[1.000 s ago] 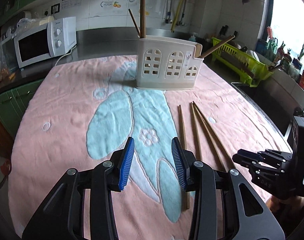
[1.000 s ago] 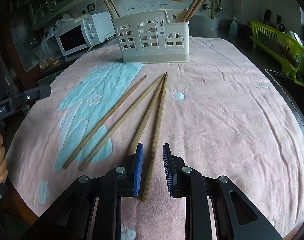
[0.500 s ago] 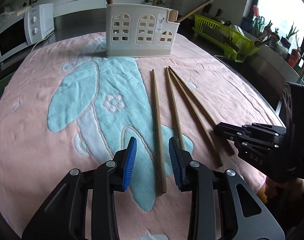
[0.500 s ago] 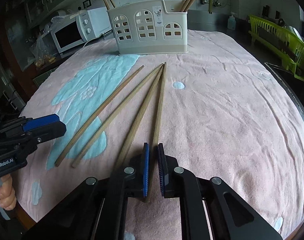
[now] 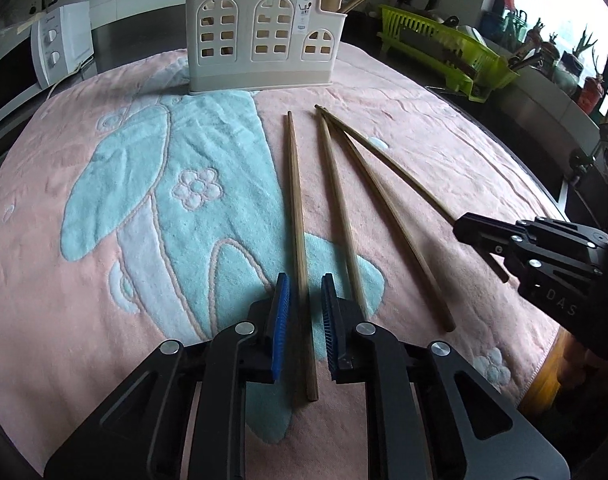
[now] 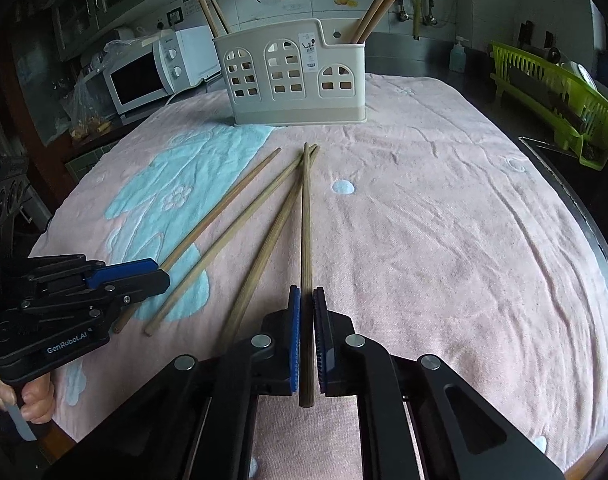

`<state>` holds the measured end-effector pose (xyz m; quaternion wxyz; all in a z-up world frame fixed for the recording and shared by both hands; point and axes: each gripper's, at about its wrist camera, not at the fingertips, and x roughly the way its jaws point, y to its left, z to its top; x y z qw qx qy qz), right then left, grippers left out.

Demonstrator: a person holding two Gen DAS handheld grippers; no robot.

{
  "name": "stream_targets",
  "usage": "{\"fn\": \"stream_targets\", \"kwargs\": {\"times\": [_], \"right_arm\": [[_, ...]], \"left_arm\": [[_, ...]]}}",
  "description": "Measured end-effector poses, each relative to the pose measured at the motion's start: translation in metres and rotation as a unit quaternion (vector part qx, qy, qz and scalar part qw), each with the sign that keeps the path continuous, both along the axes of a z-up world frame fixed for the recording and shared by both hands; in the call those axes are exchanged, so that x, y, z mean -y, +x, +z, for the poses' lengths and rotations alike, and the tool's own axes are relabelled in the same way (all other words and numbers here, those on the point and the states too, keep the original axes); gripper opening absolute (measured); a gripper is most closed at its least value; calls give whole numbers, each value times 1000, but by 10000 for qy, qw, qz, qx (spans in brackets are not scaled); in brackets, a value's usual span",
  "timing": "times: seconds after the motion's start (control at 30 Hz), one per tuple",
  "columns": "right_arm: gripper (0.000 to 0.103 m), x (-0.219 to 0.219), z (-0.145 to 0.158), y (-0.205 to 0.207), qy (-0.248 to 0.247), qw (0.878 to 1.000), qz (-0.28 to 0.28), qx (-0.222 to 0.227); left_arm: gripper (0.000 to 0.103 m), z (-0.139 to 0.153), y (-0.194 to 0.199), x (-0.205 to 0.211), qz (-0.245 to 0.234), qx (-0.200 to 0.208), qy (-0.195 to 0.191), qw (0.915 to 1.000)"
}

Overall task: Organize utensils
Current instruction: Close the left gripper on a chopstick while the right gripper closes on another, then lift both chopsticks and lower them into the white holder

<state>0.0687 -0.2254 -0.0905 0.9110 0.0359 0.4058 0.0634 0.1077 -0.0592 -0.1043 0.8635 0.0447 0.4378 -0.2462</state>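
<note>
Long brown wooden chopsticks, four of them, lie fanned on the pink-and-blue towel (image 5: 443,168). The leftmost chopstick (image 5: 298,216) sits between the left gripper (image 5: 304,304)'s blue pads, gap narrower than half a second ago but probably not touching yet. The right gripper (image 6: 307,322) has clamped onto the rightmost chopstick (image 6: 305,232). The cream plastic utensil caddy (image 6: 294,80) stands beyond.

Both wrist views sit low and close over the pink towel (image 5: 423,152), facing the holder (image 6: 292,80); both show all 4 chopsticks (image 5: 296,200).
</note>
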Motion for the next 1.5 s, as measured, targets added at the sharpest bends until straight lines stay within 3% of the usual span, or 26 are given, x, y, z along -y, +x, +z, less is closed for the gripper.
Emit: {"fn": "stream_targets", "kwargs": {"times": [0.13,0.33,0.77,1.17,1.5], "right_arm": [[6,2,12,-6,-59,9998,42,172],[6,6,31,-12,-113,9991,102,404],[6,16,91,-5,46,9934,292,1111],[6,43,147,41,474,9885,544,1328],[6,64,211,94,261,9862,706,1476]], "left_arm": [[6,1,0,1,37,68,134,9999],[5,10,1,-5,122,94,-8,9999],[5,72,12,-24,323,844,-587,9942],[5,118,49,-30,327,1154,-692,9904],[5,162,80,-27,260,1438,-664,9870]]}}
